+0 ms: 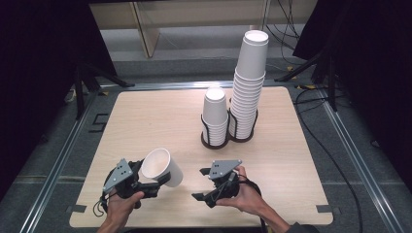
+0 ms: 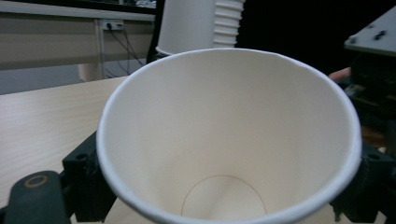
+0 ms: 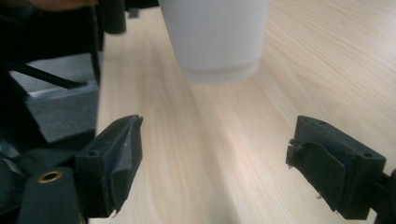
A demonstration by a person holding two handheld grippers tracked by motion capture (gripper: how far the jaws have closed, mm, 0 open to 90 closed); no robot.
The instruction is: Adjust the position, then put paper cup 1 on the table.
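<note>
Light wooden table (image 1: 145,116) carries two black wire holders (image 1: 215,141), each packed with stacked white cups (image 1: 248,82).

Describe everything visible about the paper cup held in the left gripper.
The paper cup is plain white, tapered, with a rolled rim and a round base seam showing inside. It is empty and lies tilted on its side, mouth toward the left gripper, whose black jaws clamp its wall near the rim, above the table's front left.
</note>
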